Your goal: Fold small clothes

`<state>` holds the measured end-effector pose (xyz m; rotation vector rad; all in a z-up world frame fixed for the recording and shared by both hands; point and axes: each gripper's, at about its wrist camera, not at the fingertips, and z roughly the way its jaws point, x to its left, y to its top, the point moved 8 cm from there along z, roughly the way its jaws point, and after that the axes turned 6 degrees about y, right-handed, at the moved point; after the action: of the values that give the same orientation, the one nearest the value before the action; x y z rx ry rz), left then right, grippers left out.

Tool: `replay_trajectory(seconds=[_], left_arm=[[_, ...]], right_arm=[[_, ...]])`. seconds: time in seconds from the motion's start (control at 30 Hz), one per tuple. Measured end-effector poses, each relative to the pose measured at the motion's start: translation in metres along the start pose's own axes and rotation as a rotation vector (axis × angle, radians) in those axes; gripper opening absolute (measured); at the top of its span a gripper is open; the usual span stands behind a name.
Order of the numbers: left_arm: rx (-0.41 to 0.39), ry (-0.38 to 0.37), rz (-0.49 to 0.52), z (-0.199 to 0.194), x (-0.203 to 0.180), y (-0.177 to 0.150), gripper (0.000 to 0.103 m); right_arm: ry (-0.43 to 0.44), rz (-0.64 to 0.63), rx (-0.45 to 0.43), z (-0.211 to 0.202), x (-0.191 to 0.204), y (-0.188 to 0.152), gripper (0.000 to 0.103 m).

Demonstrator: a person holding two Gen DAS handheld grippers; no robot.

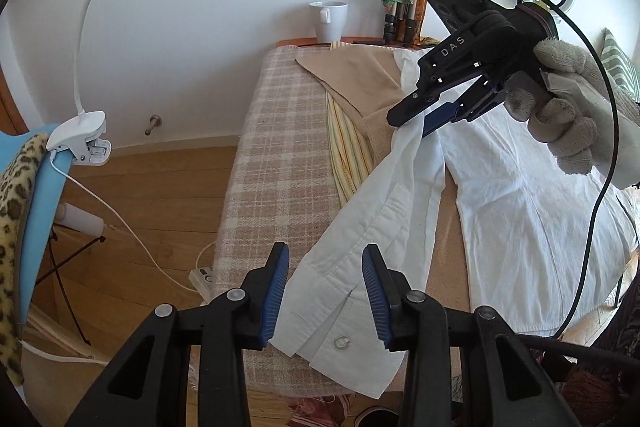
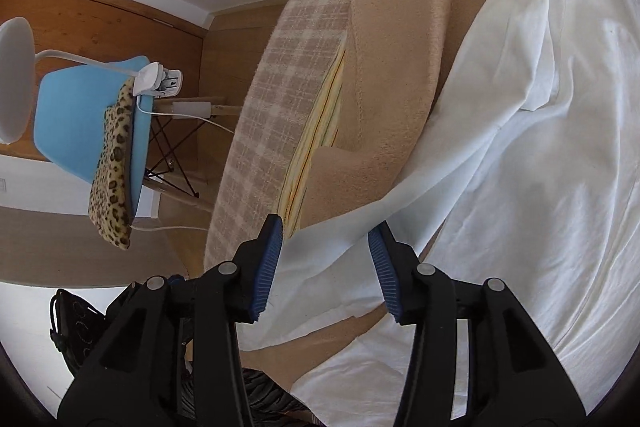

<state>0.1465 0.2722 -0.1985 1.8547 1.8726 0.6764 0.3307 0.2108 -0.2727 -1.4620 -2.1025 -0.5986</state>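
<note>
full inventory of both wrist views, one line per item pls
shirt: 1, white, spread on the bed, sleeve toward the edge
plaid blanket: 1, pink-beige, covers the bed
tan cloth: 1, under the shirt
mug: 1, white, behind the bed
clip lamp: 1, white, clamped to the chair
chair: 1, blue, on the floor
leopard cloth: 1, on the chair
left gripper: open, over the cuff
right gripper: open, over the sleeve

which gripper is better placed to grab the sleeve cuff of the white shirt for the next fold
Left. The left gripper is open with the buttoned cuff lying right between its fingers at the table edge. The right gripper is open too, but it sits further up the sleeve, near the white shirt body.
</note>
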Motion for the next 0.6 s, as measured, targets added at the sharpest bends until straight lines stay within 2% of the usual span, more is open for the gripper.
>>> replay_trajectory(seconds=[0.03,0.1,0.2,0.43,0.53,0.6], left_arm=[[-0.008,0.003,0.003,-0.002,0.0,0.001,0.038],[-0.02,0.007,0.005,-0.006,0.002,0.002,0.038],[-0.026,-0.003,-0.002,-0.011,0.004,0.0,0.038],[-0.023,-0.031,-0.025,-0.02,0.003,-0.009,0.04],[0.032,-0.041,-0.031,-0.007,0.005,-0.015,0.041],[0.078,-0.08,-0.072,0.003,0.012,-0.02,0.041]], right_arm=[[-0.013,-0.002,0.006,0.002,-0.001,-0.001,0.04],[-0.012,-0.014,0.016,0.002,-0.002,-0.005,0.01],[-0.023,-0.054,0.014,-0.004,-0.005,-0.016,0.008],[0.067,-0.064,0.025,-0.021,-0.025,-0.047,0.007],[0.084,-0.047,0.032,-0.02,-0.034,-0.054,0.007],[0.084,-0.032,0.025,-0.019,-0.038,-0.057,0.007]])
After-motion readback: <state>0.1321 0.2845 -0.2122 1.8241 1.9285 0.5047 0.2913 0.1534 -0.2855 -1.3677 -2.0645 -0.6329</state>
